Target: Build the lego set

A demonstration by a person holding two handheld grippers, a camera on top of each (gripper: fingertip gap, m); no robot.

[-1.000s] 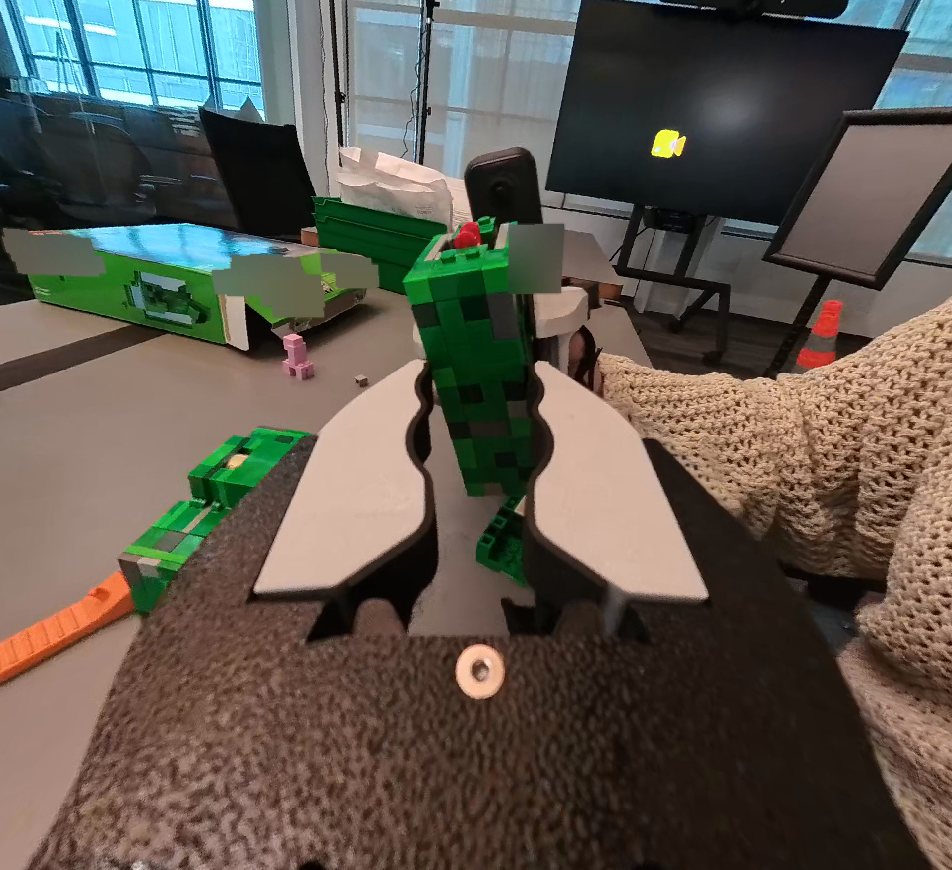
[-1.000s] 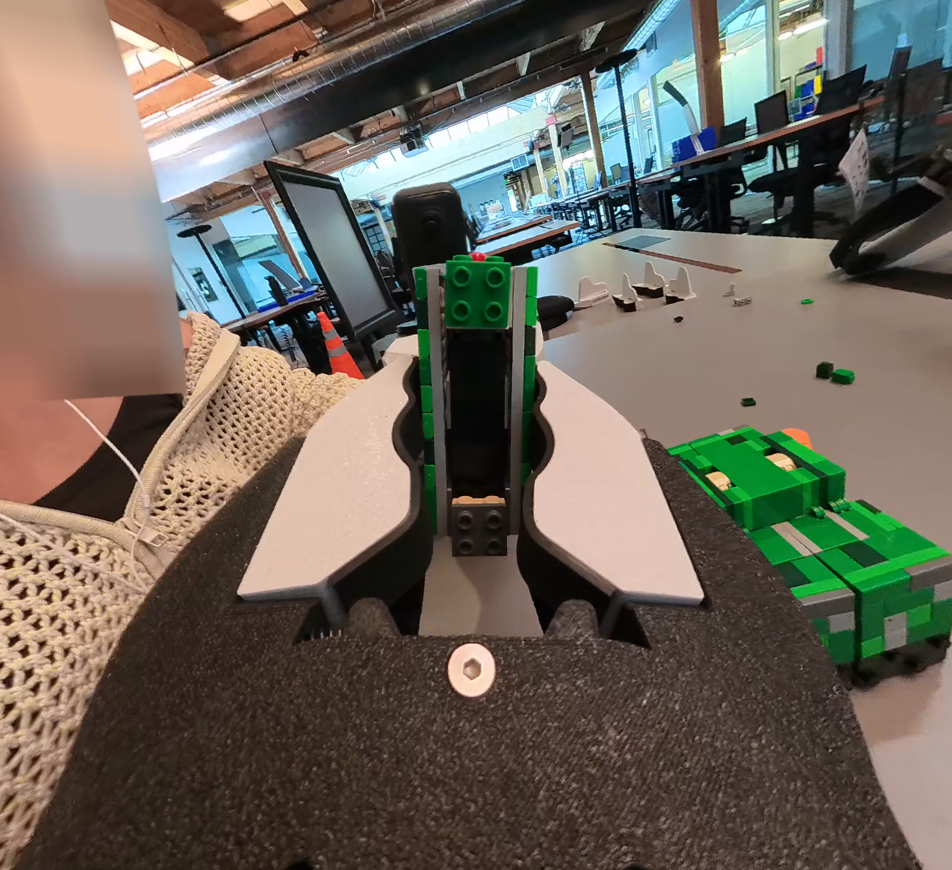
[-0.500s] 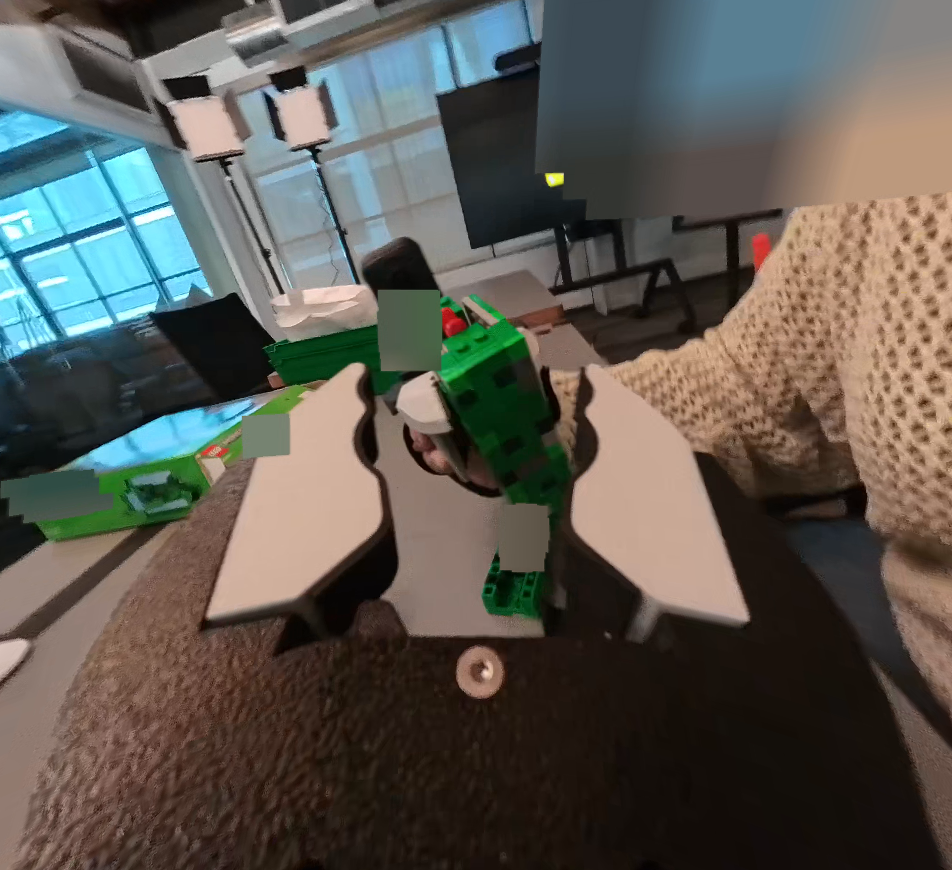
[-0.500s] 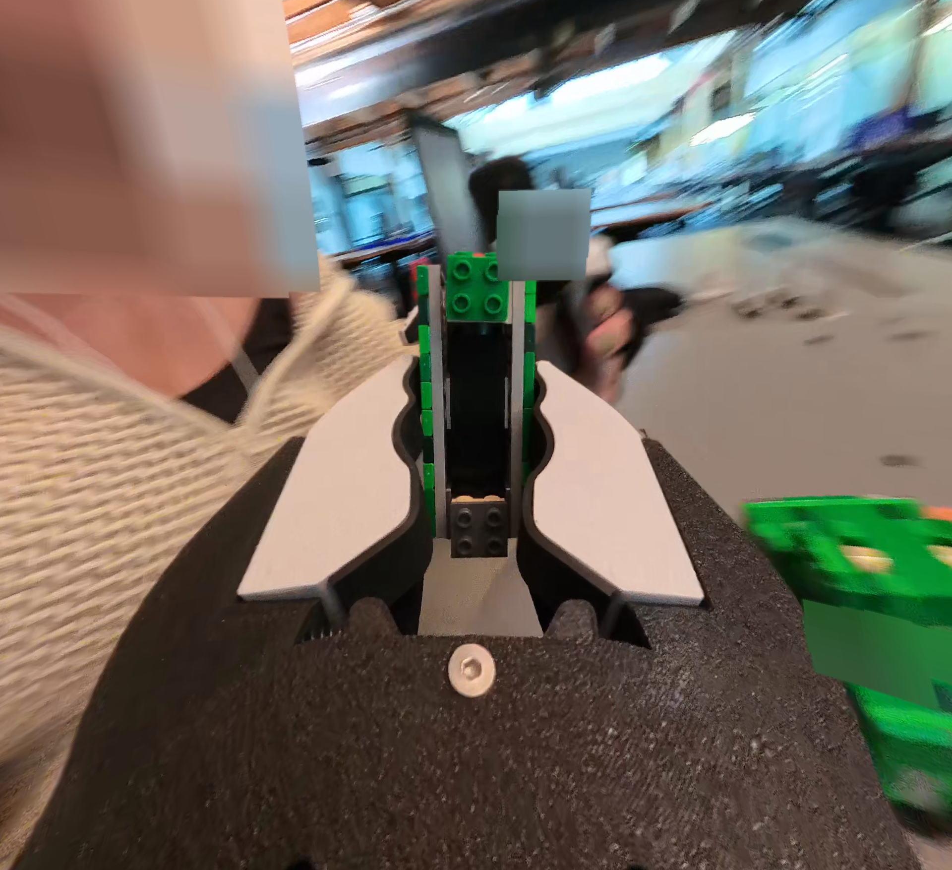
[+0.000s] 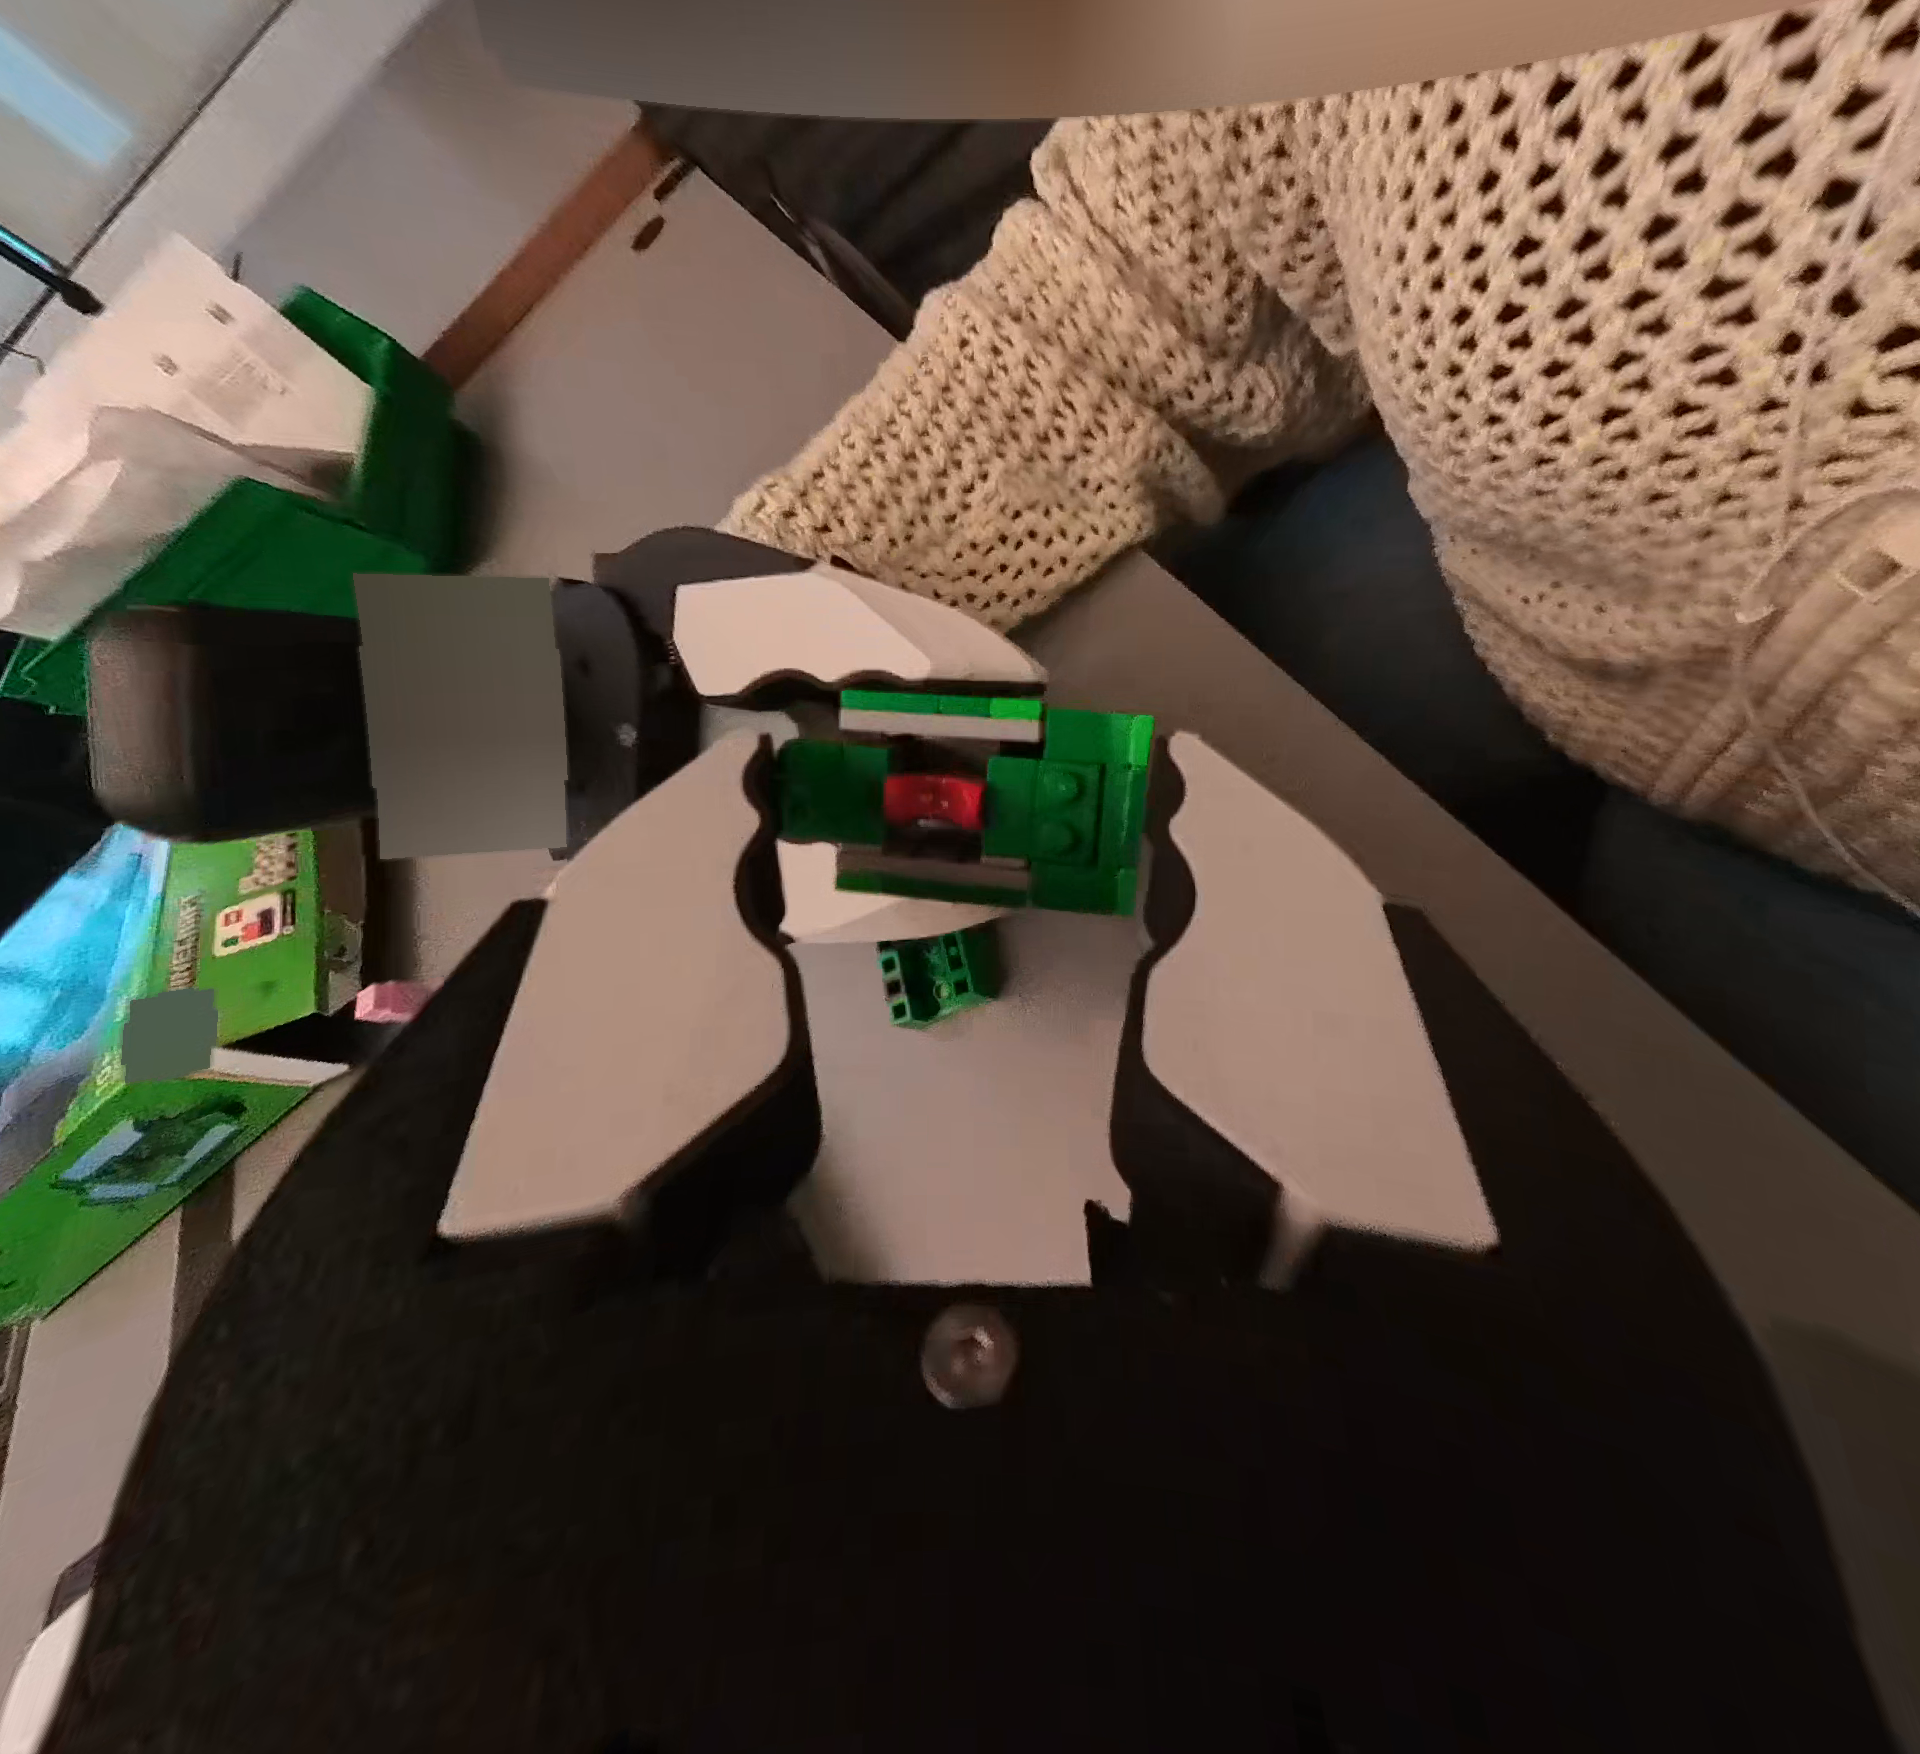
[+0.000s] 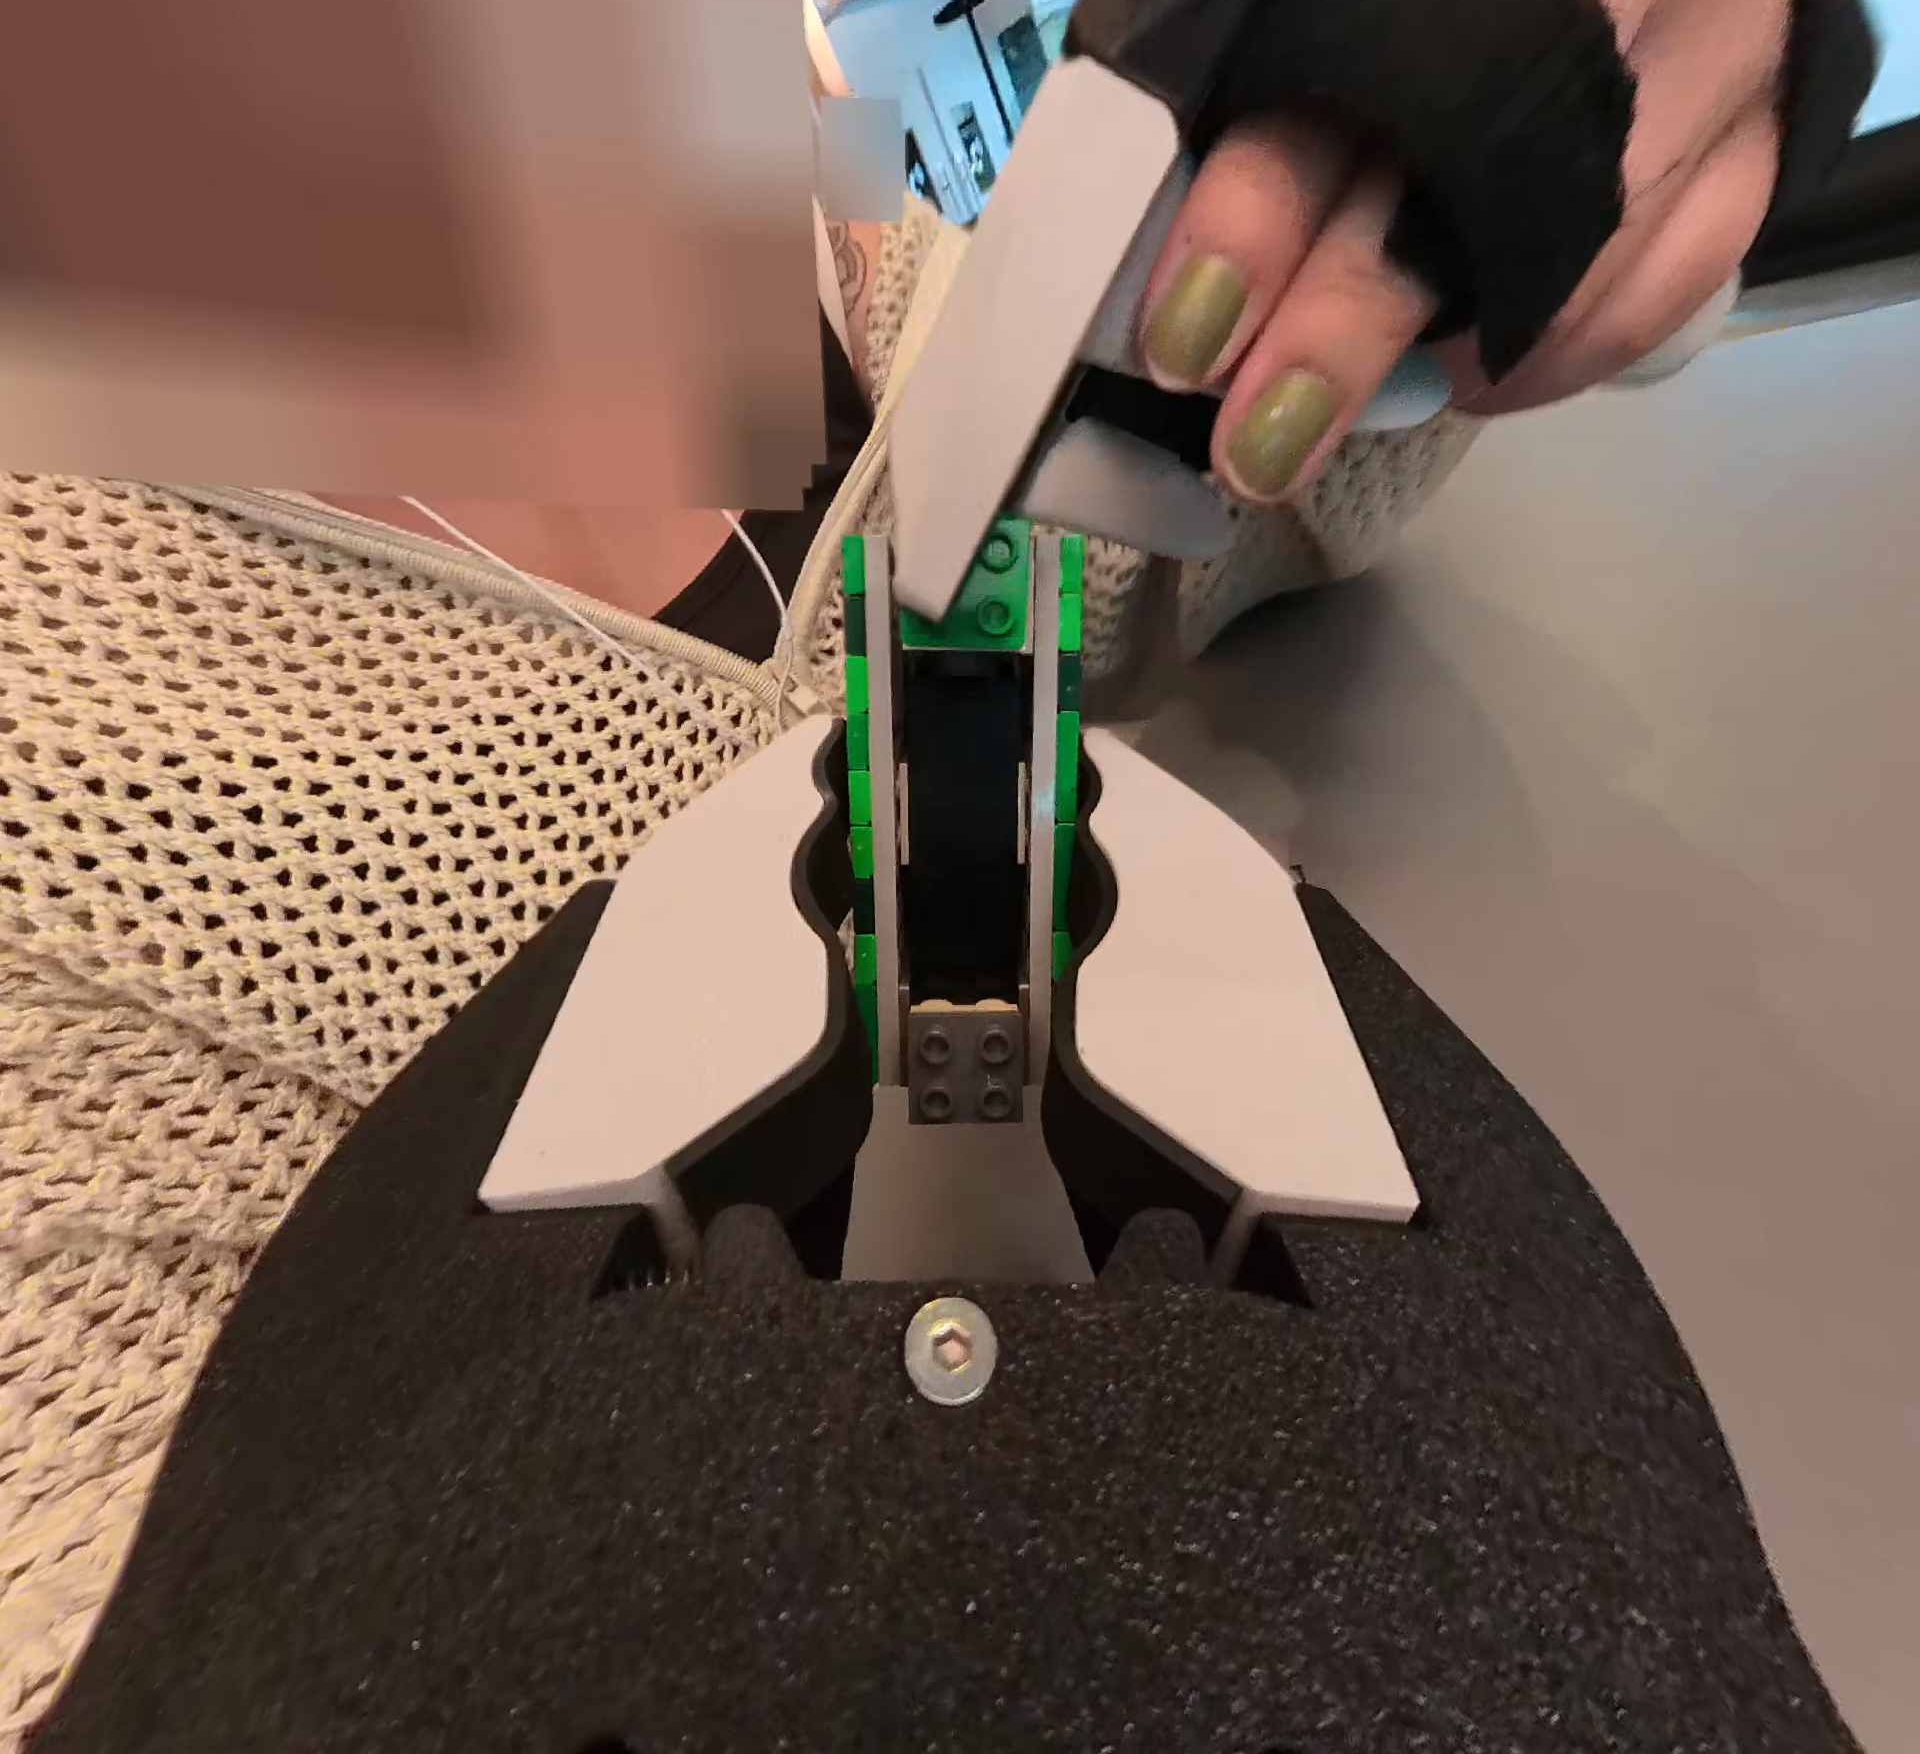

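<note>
While right gripper (image 6: 961,873) jaws clamp green-grey hollow lego column (image 6: 961,831), left gripper (image 5: 961,831) jaws spread.

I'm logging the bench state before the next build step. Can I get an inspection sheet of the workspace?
Surface: grey table, matte.
Job's things: green lego column with a red part inside; small green piece lying on the table beyond it.
Clutter: green box, pink piece, white paper bags in a green tray.
Grippers: right claw shut on the column's sides; left claw open, its fingers either side of the column's end.
Cables: thin white cord over the sweater.
Surroundings: person in a cream knit sweater; the rest is too blurred to tell.
</note>
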